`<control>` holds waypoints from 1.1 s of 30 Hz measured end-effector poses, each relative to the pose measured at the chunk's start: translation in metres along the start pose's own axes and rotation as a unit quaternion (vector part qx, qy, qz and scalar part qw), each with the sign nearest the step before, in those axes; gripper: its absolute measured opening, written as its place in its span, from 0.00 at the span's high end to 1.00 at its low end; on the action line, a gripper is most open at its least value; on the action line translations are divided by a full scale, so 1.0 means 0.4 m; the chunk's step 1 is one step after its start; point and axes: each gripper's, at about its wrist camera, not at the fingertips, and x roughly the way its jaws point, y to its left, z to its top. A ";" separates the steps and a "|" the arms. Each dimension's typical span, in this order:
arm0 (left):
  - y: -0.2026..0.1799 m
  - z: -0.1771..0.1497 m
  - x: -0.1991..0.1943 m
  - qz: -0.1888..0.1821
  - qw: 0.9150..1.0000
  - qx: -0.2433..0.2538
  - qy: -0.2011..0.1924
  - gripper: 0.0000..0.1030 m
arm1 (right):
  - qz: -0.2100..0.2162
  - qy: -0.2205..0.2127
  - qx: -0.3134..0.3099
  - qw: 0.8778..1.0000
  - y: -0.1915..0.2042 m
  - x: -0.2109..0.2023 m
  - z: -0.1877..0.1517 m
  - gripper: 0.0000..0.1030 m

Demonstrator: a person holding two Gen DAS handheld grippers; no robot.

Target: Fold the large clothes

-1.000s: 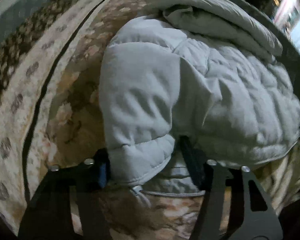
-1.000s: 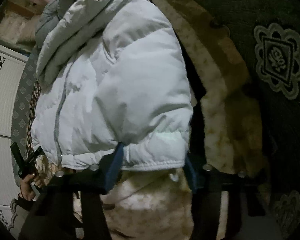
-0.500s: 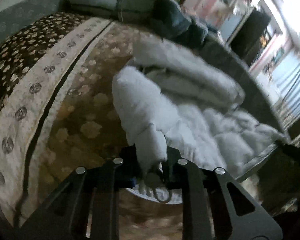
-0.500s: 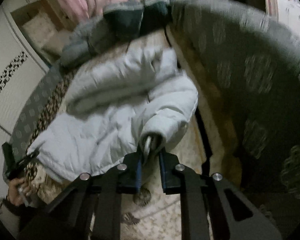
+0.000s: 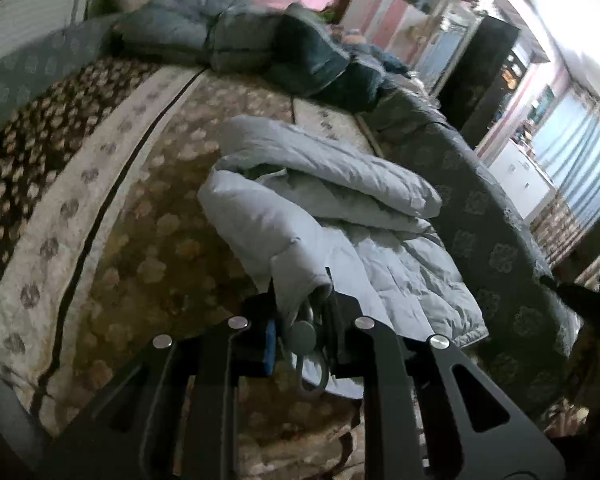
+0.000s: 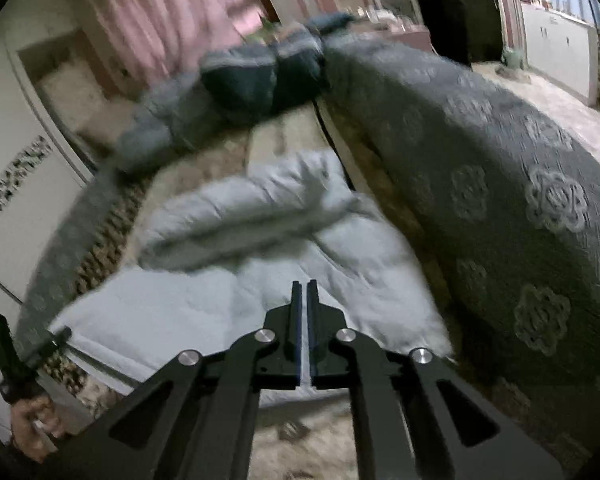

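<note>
The left gripper (image 5: 302, 312) is clenched on a sleeve cuff of the pale grey quilted puffer jacket (image 5: 340, 208) at frame centre on the brown floral bedspread (image 5: 148, 240) — carry that sleeve flat across the chest. The right gripper (image 6: 303, 300) is closed on nothing, above the puffy, bunched jacket.

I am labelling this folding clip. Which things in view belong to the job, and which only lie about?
Job: light puffer jacket, its sleeve cuff clamped in the left gripper; right gripper, shut on nothing.

Lying about: dark clothes pile, grey patterned cover, pink curtain.
</note>
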 end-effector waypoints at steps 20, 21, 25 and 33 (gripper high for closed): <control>0.077 -0.009 0.157 0.046 0.998 -0.046 0.013 0.83 | -0.026 0.199 0.023 0.979 -0.274 0.388 -0.109 0.13; 0.082 -0.009 0.161 0.044 0.998 -0.053 0.015 0.83 | -0.020 0.202 0.034 0.979 -0.281 0.387 -0.112 0.15; 0.088 -0.012 0.177 0.041 0.997 -0.071 0.015 0.83 | -0.017 0.216 0.061 0.974 -0.305 0.384 -0.128 0.29; 0.087 -0.023 0.177 0.039 0.996 -0.077 0.016 0.82 | -0.098 0.211 0.070 0.970 -0.297 0.335 -0.128 0.28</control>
